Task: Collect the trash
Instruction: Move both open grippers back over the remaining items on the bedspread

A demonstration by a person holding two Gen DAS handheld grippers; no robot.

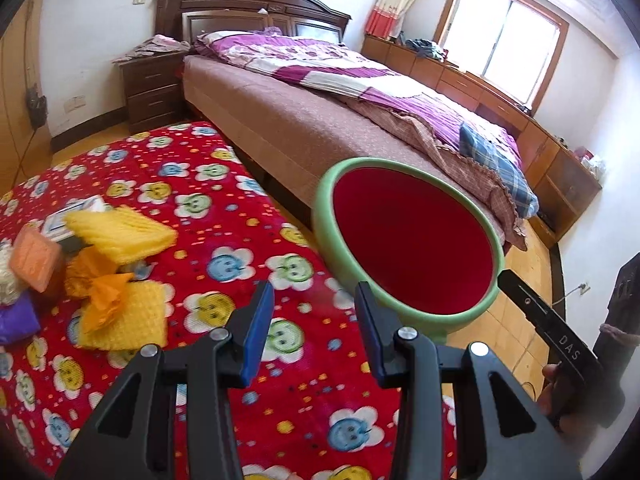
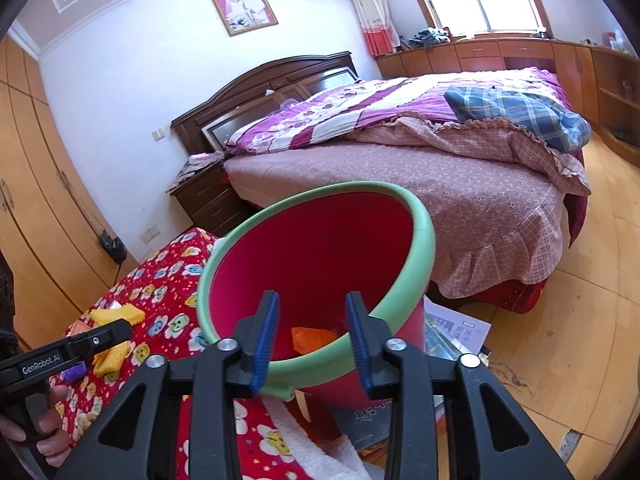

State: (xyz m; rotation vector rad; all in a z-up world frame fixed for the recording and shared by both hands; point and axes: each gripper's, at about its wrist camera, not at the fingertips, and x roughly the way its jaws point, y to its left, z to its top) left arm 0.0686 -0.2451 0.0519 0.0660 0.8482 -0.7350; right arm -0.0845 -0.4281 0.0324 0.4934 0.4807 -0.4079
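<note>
Right gripper (image 2: 312,340) straddles bin (image 2: 320,256) rim, jaws apart, not clamped – bin may tip. Left gripper (image 1: 314,330) open, empty; trash pile (image 1: 116,264) w/ loose wrappers may scatter

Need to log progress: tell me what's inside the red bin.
In the right wrist view, the red bin holds one orange piece at the bottom. The right gripper and the green rim cover the rest of the floor, so more may be hidden.
</note>
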